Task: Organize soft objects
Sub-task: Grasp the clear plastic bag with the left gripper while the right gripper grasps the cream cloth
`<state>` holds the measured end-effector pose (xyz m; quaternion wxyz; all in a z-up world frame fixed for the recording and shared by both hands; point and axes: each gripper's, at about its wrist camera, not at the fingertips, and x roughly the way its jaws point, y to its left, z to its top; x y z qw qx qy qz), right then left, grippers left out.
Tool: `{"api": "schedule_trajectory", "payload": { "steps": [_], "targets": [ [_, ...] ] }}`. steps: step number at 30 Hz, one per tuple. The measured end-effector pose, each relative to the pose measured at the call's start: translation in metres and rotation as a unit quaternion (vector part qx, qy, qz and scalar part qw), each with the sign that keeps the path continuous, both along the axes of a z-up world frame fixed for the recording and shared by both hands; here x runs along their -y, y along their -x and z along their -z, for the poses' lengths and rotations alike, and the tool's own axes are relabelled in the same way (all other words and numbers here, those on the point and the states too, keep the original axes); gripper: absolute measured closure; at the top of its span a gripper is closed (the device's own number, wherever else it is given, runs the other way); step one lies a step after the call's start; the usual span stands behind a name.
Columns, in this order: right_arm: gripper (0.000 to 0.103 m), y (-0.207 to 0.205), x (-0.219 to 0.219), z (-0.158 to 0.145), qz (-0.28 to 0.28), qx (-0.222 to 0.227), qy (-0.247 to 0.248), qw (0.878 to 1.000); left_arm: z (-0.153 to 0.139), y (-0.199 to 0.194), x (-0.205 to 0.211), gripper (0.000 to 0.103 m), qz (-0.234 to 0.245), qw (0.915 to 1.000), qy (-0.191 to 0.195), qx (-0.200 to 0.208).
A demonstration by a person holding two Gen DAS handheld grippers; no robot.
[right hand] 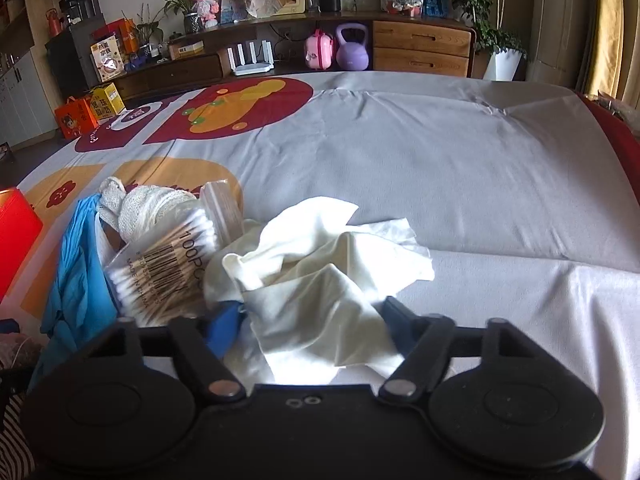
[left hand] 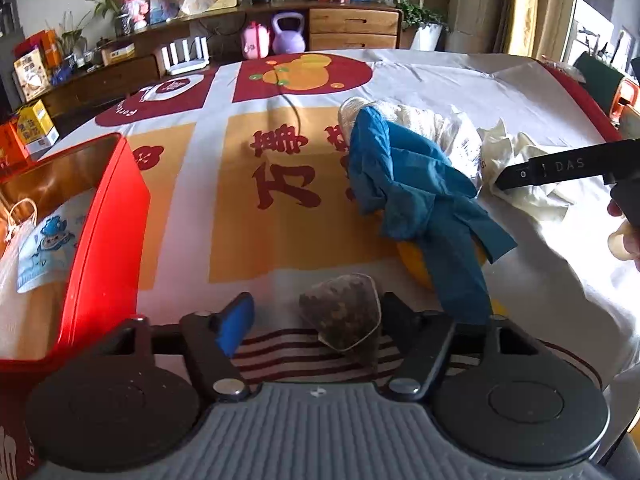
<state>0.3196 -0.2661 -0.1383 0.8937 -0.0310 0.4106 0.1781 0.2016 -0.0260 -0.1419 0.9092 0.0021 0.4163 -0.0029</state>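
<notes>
My left gripper (left hand: 316, 312) is open, its jaws either side of a clear pouch of brown bits (left hand: 344, 312) lying on a striped cloth (left hand: 276, 352). A blue cloth (left hand: 416, 192) is draped over a yellow object (left hand: 414, 260) in the middle. My right gripper (right hand: 312, 316) is open with its jaws around a crumpled white cloth (right hand: 320, 264); in the left wrist view its finger (left hand: 560, 168) rests on that cloth (left hand: 516, 152). A cotton swab pack (right hand: 164, 268) and a white net bundle (right hand: 148, 204) lie beside the blue cloth (right hand: 76, 272).
A red box (left hand: 108, 232) stands open at the left with a blue-printed cloth (left hand: 44, 244) inside. The table wears a white sheet with red and orange prints (left hand: 256, 184). Shelves, a purple kettlebell (left hand: 288, 34) and drawers stand behind.
</notes>
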Motion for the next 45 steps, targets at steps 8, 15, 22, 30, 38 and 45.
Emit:
{"api": "schedule_trajectory", "payload": {
  "steps": [8, 15, 22, 30, 38, 45],
  "targets": [
    [0.076, 0.007, 0.006, -0.005, 0.007, 0.004, -0.008, 1.0, -0.004, 0.002, 0.002, 0.063, 0.006, 0.9999, -0.011, 0.011],
    [0.081, 0.016, 0.015, -0.014, 0.02, 0.012, -0.028, 0.999, -0.007, 0.003, -0.003, 0.072, 0.004, 0.9999, -0.005, 0.011],
    [0.097, 0.029, 0.034, -0.038, 0.032, 0.02, -0.078, 0.996, -0.009, 0.003, -0.005, 0.077, 0.002, 1.0, 0.0, 0.009],
    [0.097, 0.048, 0.036, -0.063, 0.032, 0.04, -0.082, 0.995, -0.016, 0.01, -0.006, 0.078, 0.002, 0.9999, 0.011, 0.011],
    [0.097, 0.067, 0.036, -0.095, 0.025, 0.067, -0.098, 0.993, -0.034, 0.02, -0.012, 0.078, -0.004, 0.9995, 0.024, 0.022],
    [0.097, 0.09, 0.021, -0.121, -0.007, 0.079, -0.11, 0.991, -0.053, 0.034, -0.02, 0.078, -0.009, 0.9989, 0.035, 0.028]
  ]
}}
